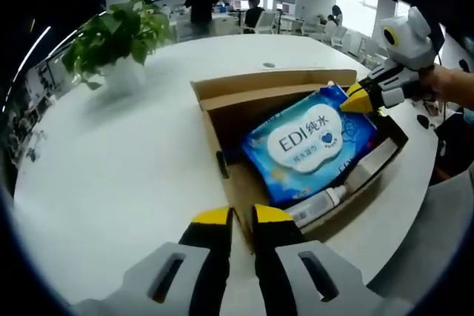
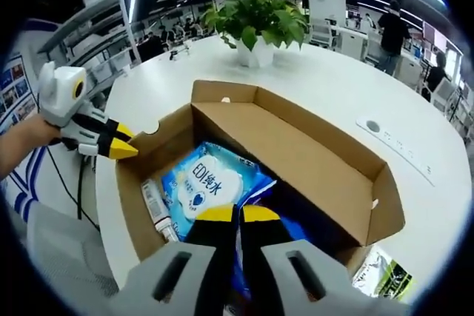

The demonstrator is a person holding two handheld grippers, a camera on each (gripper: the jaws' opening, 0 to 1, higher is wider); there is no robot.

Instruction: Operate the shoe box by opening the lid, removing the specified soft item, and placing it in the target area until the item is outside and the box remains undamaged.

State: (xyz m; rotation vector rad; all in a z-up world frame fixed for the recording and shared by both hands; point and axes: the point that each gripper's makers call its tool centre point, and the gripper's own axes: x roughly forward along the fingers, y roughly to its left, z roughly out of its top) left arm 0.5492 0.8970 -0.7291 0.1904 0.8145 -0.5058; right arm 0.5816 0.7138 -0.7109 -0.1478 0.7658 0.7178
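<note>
While the shoe box [image 2: 296,146] sits open on the white table [image 1: 111,183], we see our left gripper [image 1: 234,216] with jaws nearly together at its near wall. Inside lies the blue wipes pack [image 1: 311,146], and our right gripper [image 2: 238,214] pinches its edge.

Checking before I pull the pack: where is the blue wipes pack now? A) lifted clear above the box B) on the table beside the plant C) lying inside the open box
C: the blue wipes pack lies inside the open shoe box, beside a small bottle.
</note>
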